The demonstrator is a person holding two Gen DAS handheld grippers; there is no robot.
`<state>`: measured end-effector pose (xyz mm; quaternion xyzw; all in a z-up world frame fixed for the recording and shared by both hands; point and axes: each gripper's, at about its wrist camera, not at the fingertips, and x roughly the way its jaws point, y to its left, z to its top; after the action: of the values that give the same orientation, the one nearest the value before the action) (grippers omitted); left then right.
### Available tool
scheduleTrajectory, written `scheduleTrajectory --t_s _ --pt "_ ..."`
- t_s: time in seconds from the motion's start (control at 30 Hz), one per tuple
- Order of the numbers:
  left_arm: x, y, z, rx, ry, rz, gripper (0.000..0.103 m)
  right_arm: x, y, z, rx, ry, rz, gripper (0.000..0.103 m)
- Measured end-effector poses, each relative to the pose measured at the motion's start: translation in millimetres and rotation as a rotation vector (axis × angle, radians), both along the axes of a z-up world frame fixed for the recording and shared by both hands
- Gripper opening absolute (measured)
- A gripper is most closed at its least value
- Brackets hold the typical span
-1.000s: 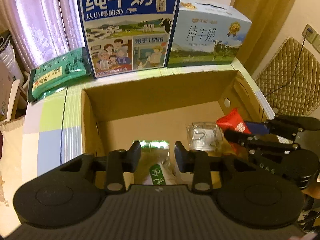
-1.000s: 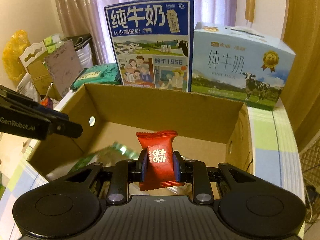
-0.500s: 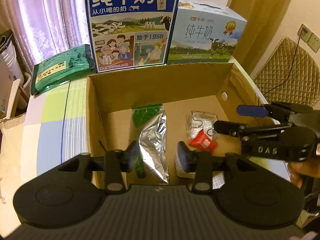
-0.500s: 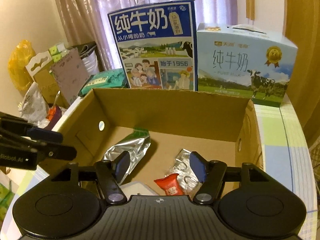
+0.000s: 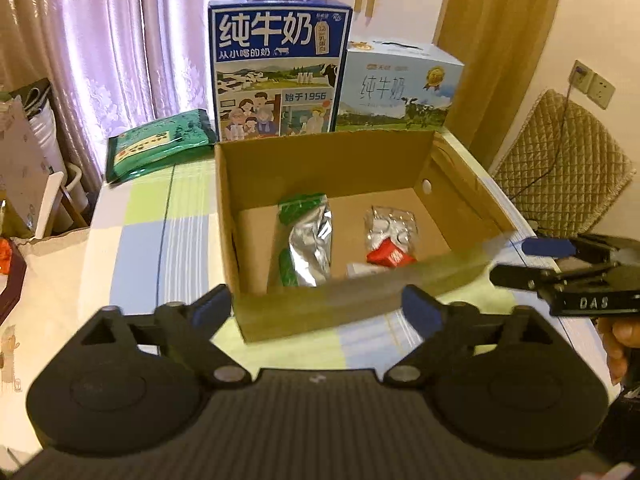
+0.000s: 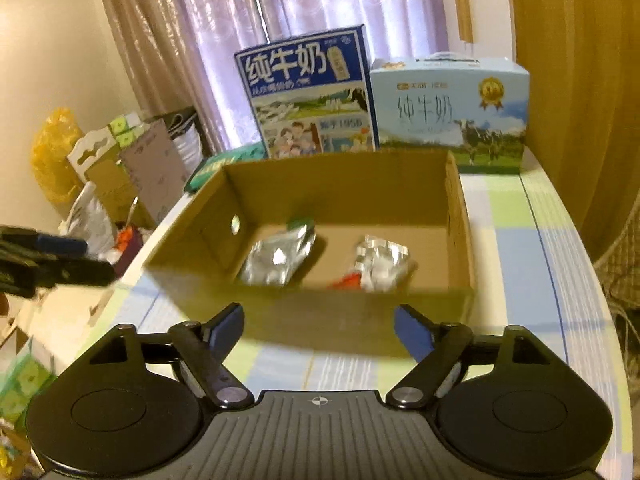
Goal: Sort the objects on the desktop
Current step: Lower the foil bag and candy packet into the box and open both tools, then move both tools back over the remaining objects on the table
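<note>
An open cardboard box (image 5: 320, 152) (image 6: 336, 176) stands on the checked tablecloth. Inside lie a silver and green foil pouch (image 5: 310, 240) (image 6: 280, 258), a clear crinkled packet (image 5: 390, 226) (image 6: 382, 262) and a red candy (image 5: 390, 257) (image 6: 347, 281) beside the packet. My left gripper (image 5: 316, 310) hangs wide open in front of the box's near wall, holding nothing. My right gripper (image 6: 318, 326) is also wide open and empty, short of the box. Each gripper shows in the other's view: the right one (image 5: 560, 268) at the right edge, the left one (image 6: 52, 260) at the left edge.
Two milk cartons, a dark blue one (image 5: 278, 68) and a pale blue one (image 5: 400, 84), stand behind the box. A green packet (image 5: 160, 144) lies at the back left. A quilted chair (image 5: 560, 168) is off the table's right side. Bags and cardboard (image 6: 120, 168) crowd the left.
The right gripper opened and dropped the red candy into the box; the left gripper let the foil pouch fall in. Both grippers pulled back out of the box and opened wider.
</note>
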<state>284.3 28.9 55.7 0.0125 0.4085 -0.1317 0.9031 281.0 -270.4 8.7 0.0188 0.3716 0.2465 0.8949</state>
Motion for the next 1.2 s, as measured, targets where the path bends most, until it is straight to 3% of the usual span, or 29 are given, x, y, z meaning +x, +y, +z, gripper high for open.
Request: scheduleTrajectory --t_s 0.23,0.6,0.87,1.2 --pt "-74 13 -8 0.071 -0.026 -0.048 0.101 -74 -11 -18 -0.02 0.041 0.01 0.093" --pt "-154 36 -35 0.101 0.002 -0.097 0.101 -142 -24 -31 -0.047 0.066 0.007 0.095" --pt "-179 28 -58 0.148 0.023 -0.189 0.101 -164 -30 -38 -0.128 0.028 0.042 0.096" --pt "-182 15 -75 0.194 0.057 -0.274 0.101 -154 -34 -44 -0.18 0.026 0.096 0.095"
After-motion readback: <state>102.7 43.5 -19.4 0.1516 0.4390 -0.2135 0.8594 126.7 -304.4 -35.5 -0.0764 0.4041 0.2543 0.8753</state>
